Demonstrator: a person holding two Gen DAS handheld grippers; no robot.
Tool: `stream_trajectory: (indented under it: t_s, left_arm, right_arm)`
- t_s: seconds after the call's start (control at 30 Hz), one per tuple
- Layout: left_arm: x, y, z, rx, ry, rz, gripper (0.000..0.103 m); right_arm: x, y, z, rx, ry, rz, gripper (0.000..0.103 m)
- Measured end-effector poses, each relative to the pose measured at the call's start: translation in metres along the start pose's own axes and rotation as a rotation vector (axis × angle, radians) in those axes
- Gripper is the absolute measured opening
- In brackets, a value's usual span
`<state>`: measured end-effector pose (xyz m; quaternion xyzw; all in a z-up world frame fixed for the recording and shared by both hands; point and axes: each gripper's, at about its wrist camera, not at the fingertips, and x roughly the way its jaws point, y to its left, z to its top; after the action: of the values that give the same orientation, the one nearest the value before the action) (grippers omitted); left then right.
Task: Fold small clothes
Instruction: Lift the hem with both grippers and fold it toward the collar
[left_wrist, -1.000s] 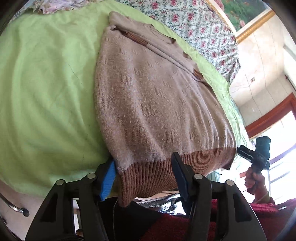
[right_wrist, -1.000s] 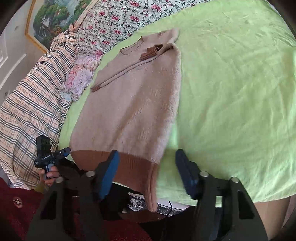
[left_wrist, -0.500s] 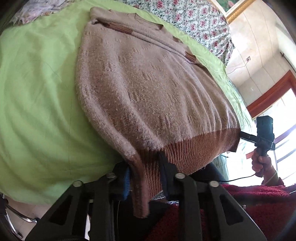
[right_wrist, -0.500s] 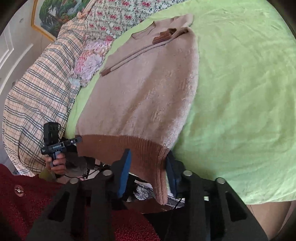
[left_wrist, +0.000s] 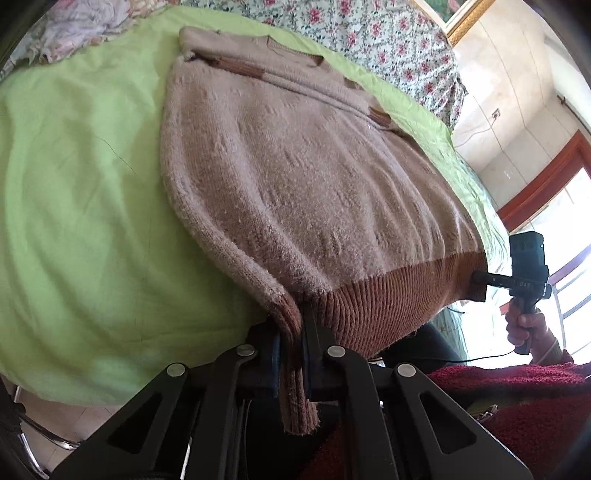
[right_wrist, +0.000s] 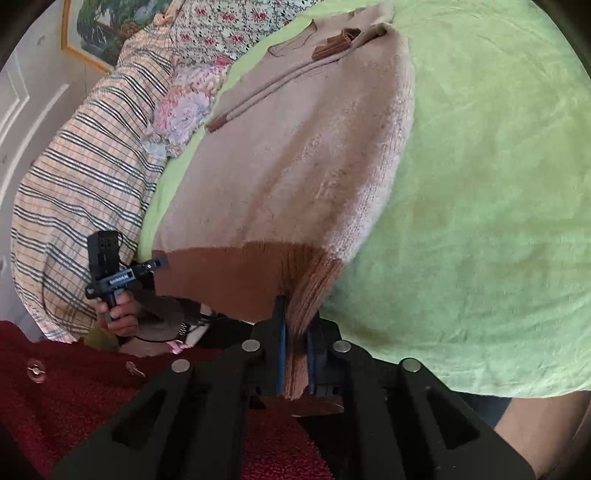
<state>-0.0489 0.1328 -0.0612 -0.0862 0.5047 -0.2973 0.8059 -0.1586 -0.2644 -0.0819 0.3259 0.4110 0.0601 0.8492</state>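
A green bedspread (left_wrist: 74, 206) covers the bed, and the tan sweater (left_wrist: 295, 177) lies flat on it, its brown hem at the near edge. Its sleeves are already folded across the chest. The left gripper (left_wrist: 291, 347) is clamped on the hem's left corner, and the right gripper (right_wrist: 297, 354) on the right corner. Judging by this, the hem-to-collar fold remains.
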Motion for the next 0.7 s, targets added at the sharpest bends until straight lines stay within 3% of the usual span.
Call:
stream_trajectory:
  t_s: [0.2,0.4,0.57,0.7]
  left_arm:
    - [-0.042,-0.011,0.002,-0.051,-0.137,-0.064,0.006]
    - [-0.068,-0.019,0.032,-0.074,-0.256,-0.105,0.006]
    - [-0.08,-0.019,0.089,-0.06,-0.379,-0.147,0.006]
    - [-0.07,-0.01,0.147,-0.071,-0.466,-0.137,0.006]
  right_arm:
    - [-0.037,-0.001,0.003,0.022,-0.129,0.145,0.008]
    - [-0.053,0.01,0.031,0.026,-0.24,0.25,0.008]
    - [-0.063,0.024,0.083,-0.004,-0.345,0.279,0.008]
    - [-0.064,0.022,0.136,-0.009,-0.398,0.259,0.008]
